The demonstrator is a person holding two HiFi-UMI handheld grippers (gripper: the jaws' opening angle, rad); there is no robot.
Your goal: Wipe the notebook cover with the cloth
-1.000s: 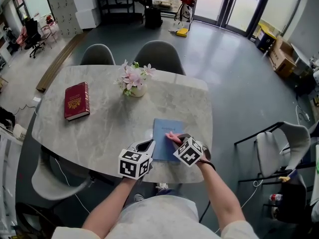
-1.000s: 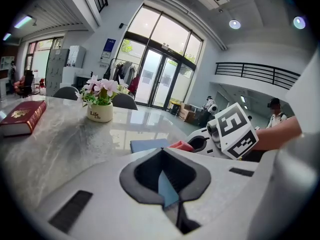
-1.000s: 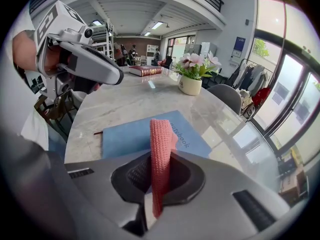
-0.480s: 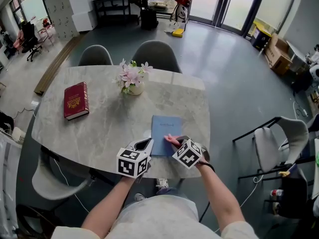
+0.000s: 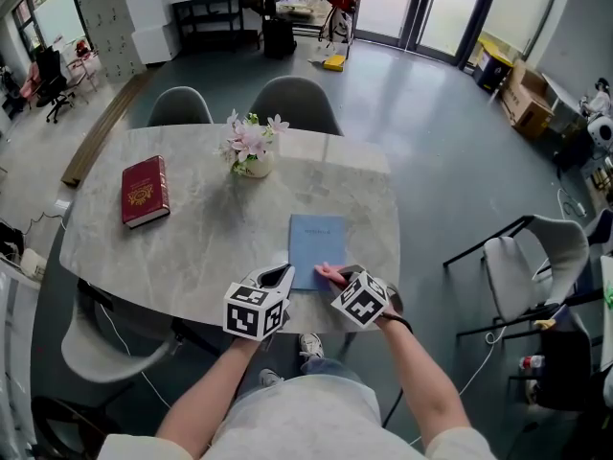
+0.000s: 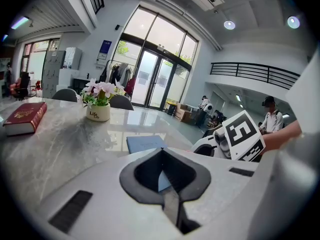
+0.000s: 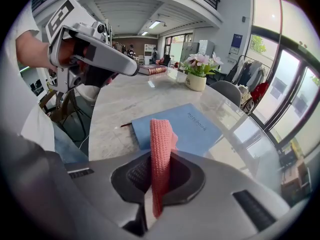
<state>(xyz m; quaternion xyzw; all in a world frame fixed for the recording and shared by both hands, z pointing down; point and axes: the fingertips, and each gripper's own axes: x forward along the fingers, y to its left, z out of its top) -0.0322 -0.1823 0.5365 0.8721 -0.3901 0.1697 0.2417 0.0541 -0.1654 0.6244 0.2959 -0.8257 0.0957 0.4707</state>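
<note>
Head view and both tool views. The light blue softcover notebook (image 5: 319,241) lies flat near the front edge of the grey marble-patterned oval desk (image 5: 201,233). The right tool (image 5: 332,277) is clamped on a folded salmon-pink knitted cloth (image 7: 160,149). Over the last second the cloth has travelled from the lower middle of the cover back to its near edge, which suggests one wiping stroke toward the person is ending. The far part of the cover appears not yet reached in this pass. The left tool (image 5: 285,277) has its jaws together with nothing between them. It has kept its place just beside the notebook's near-left corner. Whether it touches the notebook cannot be told.
</note>
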